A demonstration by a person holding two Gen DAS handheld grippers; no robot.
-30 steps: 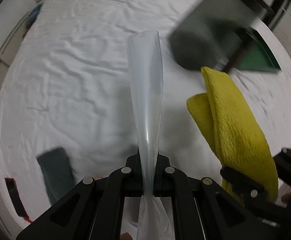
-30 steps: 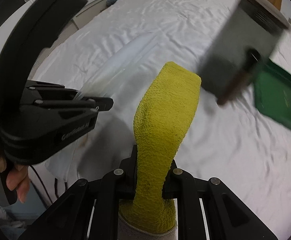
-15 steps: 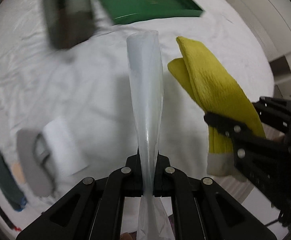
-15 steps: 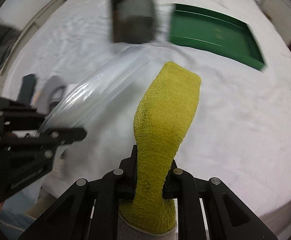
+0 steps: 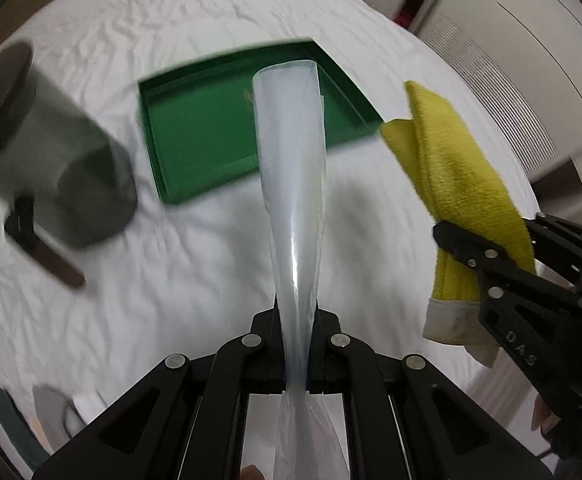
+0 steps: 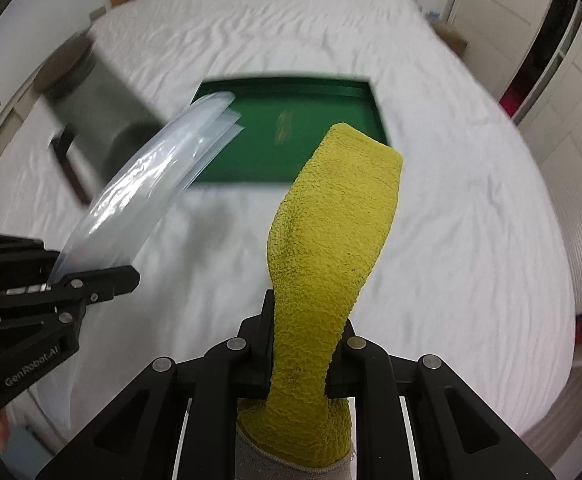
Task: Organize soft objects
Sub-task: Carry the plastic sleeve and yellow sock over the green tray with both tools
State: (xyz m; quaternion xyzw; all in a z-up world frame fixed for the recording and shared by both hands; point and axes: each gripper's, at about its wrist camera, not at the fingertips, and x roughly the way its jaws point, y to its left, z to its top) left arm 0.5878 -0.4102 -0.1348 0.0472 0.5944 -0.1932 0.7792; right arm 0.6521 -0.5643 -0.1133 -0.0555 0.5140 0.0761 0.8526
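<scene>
My left gripper [image 5: 295,346] is shut on a clear plastic bag [image 5: 293,184], which sticks out forward over the white bed [image 5: 195,264]. In the right wrist view the same bag [image 6: 151,184] curves up from the left gripper [image 6: 91,280] at the left edge. My right gripper [image 6: 297,354] is shut on a yellow sock [image 6: 331,232] with a grey cuff. From the left wrist view the sock [image 5: 459,176] hangs at the right in the right gripper [image 5: 487,248]. A green tray [image 6: 291,136] lies on the bed ahead of both, also seen as the green tray [image 5: 195,132] beneath the bag.
A grey cylindrical bin [image 5: 47,160] lies blurred on the bed at the left, the same bin [image 6: 91,108] left of the tray. Grey slippers [image 5: 51,408] sit on the floor at lower left. White wardrobe doors [image 6: 563,80] stand beyond the bed's right side.
Both views have swung across the bed: the green tray has come from the edge into the middle, and the grey bin has shifted left. Both grips are unchanged.
</scene>
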